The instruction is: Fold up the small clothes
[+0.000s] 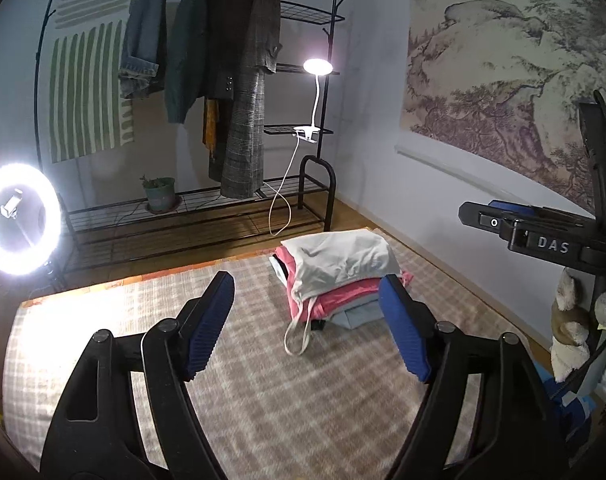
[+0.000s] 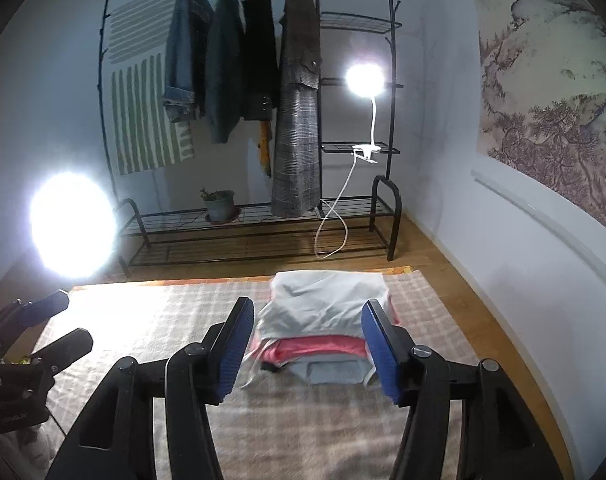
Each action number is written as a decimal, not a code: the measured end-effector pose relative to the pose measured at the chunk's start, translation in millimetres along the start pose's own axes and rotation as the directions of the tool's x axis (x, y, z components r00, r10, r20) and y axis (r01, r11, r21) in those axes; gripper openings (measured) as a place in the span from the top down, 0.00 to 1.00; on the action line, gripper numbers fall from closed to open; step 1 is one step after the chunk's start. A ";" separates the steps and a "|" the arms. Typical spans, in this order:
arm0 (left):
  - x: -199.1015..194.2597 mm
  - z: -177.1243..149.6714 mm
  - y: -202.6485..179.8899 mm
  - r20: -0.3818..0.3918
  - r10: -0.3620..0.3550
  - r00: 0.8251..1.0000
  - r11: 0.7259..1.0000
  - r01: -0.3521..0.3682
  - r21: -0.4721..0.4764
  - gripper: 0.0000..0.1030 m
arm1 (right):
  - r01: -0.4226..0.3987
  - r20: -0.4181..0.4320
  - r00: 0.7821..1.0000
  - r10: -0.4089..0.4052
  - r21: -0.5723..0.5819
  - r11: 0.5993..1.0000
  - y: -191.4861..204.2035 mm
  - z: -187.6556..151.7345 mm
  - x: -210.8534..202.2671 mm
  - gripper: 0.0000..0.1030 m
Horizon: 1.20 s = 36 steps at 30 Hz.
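Both your claws are spread wide with nothing between the blue pads. The left claw (image 1: 307, 320) and right claw (image 2: 305, 348) both hang above the checked cloth (image 1: 243, 392) on the tabletop. The stack of folded clothes (image 1: 337, 276) sits toward the far right side of that cloth: white piece on top, pink under it, grey-blue at the bottom.

From the left wrist you see the stack at an angle, with a white drawstring loop (image 1: 297, 334) trailing off its near left corner onto the cloth. You also catch the right claw's body off to the right, and the letters "DAS" (image 1: 553, 245) read clearly on it. Some plush toys (image 1: 569, 328) sit below that.

The right wrist looks at the stack (image 2: 327, 312) nearly head on, and your left claw shows at its left edge (image 2: 35, 344). The ring light (image 2: 73, 224) is blown out there, while the left wrist shows it as a clean ring (image 1: 21, 220). Both views show the clothes rack (image 2: 247, 92) at the back.
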<state>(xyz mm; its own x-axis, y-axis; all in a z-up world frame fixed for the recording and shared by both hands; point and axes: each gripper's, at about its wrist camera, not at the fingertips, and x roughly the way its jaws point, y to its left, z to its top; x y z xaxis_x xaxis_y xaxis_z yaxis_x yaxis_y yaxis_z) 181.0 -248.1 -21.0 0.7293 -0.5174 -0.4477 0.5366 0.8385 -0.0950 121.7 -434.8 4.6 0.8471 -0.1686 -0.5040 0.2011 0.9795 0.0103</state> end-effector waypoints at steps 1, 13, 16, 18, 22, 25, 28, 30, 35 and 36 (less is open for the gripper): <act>-5.5 -4.1 1.4 0.002 -0.002 1.000 1.000 0.002 0.001 0.24 | -0.009 0.004 1.000 0.009 0.011 1.000 3.5 -4.4 -7.1 0.31; -39.0 -40.9 7.0 -0.004 0.000 1.000 1.000 0.000 0.029 0.13 | 0.052 0.078 0.996 -0.051 -0.004 0.999 48.9 -54.4 -39.2 0.09; -39.6 -45.3 8.8 -0.004 0.018 1.000 0.999 -0.018 0.037 0.11 | 0.048 0.086 0.995 -0.050 0.022 0.999 50.4 -60.0 -38.6 0.02; -38.8 -47.0 9.8 0.000 0.030 1.000 0.998 -0.030 0.046 0.04 | 0.039 0.084 0.996 -0.042 0.037 0.999 50.1 -62.2 -36.9 0.02; -36.9 -52.2 13.6 0.004 0.052 0.999 0.998 -0.052 0.041 0.02 | 0.037 0.085 0.995 -0.042 0.063 0.997 48.0 -66.4 -30.8 0.00; -34.8 -54.4 16.8 -0.001 0.073 0.997 0.997 -0.072 0.041 0.02 | 0.047 0.079 0.996 -0.051 0.054 0.997 49.4 -69.6 -24.5 0.00; -31.8 -55.3 17.7 -0.019 0.074 0.997 0.997 -0.073 0.037 0.02 | 0.052 0.064 0.996 -0.054 0.029 0.998 52.0 -74.4 -19.0 0.00; -31.2 -55.5 17.2 -0.023 0.075 0.997 0.996 -0.074 0.043 0.02 | 0.050 0.054 0.997 -0.050 0.018 0.999 54.5 -75.4 -16.9 0.00; -34.2 -59.3 10.7 -0.002 0.088 0.996 0.994 -0.087 0.073 0.00 | 0.052 0.061 0.997 -0.053 0.005 0.999 57.6 -77.6 -16.2 0.00; -34.3 -59.8 9.3 -0.002 0.090 0.996 0.993 -0.089 0.079 0.00 | 0.051 0.060 0.997 -0.052 0.004 0.999 57.8 -77.8 -15.5 0.00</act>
<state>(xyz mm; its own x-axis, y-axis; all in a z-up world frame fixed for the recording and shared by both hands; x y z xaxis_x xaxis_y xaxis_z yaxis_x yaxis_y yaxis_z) 135.7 -212.3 -59.7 0.7738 -0.4397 -0.4560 0.5011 0.8652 0.0160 81.9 -367.1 -54.2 0.8634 -0.2252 -0.4515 0.2465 0.9691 -0.0119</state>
